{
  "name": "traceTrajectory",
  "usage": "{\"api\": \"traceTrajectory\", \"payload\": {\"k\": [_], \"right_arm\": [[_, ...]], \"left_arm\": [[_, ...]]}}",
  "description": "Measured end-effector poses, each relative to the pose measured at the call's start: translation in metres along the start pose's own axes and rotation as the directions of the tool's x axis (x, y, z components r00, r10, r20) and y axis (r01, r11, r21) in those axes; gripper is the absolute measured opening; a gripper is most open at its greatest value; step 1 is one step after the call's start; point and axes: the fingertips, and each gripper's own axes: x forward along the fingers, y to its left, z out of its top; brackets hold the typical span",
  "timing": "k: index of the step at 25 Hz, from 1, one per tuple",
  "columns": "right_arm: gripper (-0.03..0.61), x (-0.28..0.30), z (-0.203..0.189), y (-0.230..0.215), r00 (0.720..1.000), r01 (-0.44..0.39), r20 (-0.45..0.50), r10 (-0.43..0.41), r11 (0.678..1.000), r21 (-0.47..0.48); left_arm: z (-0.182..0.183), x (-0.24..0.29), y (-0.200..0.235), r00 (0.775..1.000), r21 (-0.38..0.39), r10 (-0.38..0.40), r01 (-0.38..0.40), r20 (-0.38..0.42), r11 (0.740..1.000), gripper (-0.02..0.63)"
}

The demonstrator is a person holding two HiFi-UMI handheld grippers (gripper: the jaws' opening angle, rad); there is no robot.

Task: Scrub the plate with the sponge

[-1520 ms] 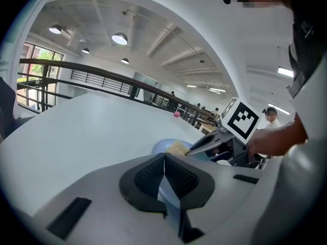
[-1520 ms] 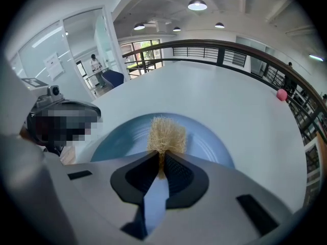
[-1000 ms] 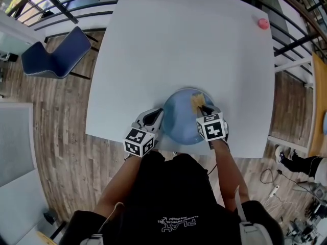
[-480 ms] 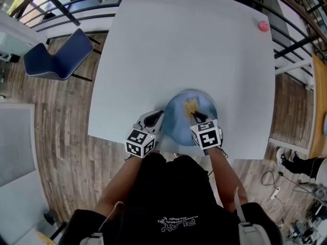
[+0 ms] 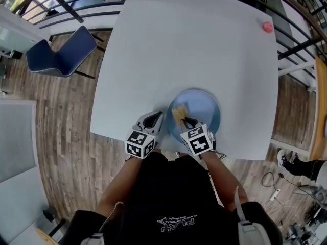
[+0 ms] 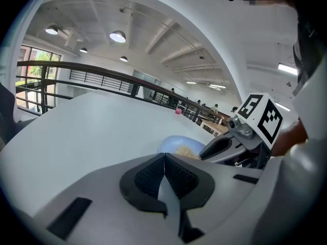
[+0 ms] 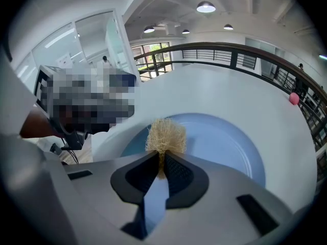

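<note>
Plate (image 5: 205, 111): pale blue, flat on the white bench (image 5: 179, 45), close to the near edge, just in front of the person. No suds or visible soil in either gripper view.

Sponge (image 5: 179, 112): tan, fibrous tuft, now on the plate's left portion. One second ago it lay toward the far right rim, and half a second ago near the middle. Reads as one sweep across the face, right to left.

Right gripper (image 5: 185, 119): jaws pinch the sponge by its near end, and the free tuft projects forward onto the plate surface. The gripper has travelled left with the sponge and now sits over the plate's near-left part.

Left gripper (image 5: 155, 120): jaws pressed together with nothing seen between them, tips at or just beside the plate's left rim. Whether they actually touch the rim cannot be told. Position is unchanged over the last second, and it likely steadies the plate.

Judgement: scrubbing is under way, mid-stroke. The sponge nears the left rim, so a return pass seems due. The two grippers are now near each other.

Outlying: small pink ball (image 5: 267, 27) at the bench's far right corner, well apart.
</note>
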Motion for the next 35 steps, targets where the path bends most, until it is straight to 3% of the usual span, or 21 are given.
{"api": "traceTrajectory", "payload": {"k": [6, 10, 26, 35], "right_arm": [[0.044, -0.001, -0.009, 0.013, 1.000, 0.012, -0.017, -0.012, 0.999, -0.042], [0.044, -0.004, -0.017, 0.006, 0.999, 0.033, -0.022, -0.034, 0.999, -0.019], [0.044, -0.035, -0.044, -0.078, 0.977, 0.215, -0.032, -0.213, 0.969, 0.121], [0.044, -0.043, -0.049, -0.103, 0.968, 0.250, -0.024, -0.249, 0.962, 0.112]], "left_arm": [[0.003, -0.006, -0.001, 1.000, 0.011, -0.012, 0.012, 0.003, 1.000, 0.012], [0.008, -0.003, -0.004, 1.000, 0.032, -0.031, 0.031, 0.005, 0.999, 0.012], [0.009, 0.013, -0.033, 0.994, 0.132, -0.100, 0.105, -0.045, 0.986, 0.012], [0.007, 0.018, -0.042, 0.993, 0.139, -0.102, 0.109, -0.057, 0.984, 0.012]]}}
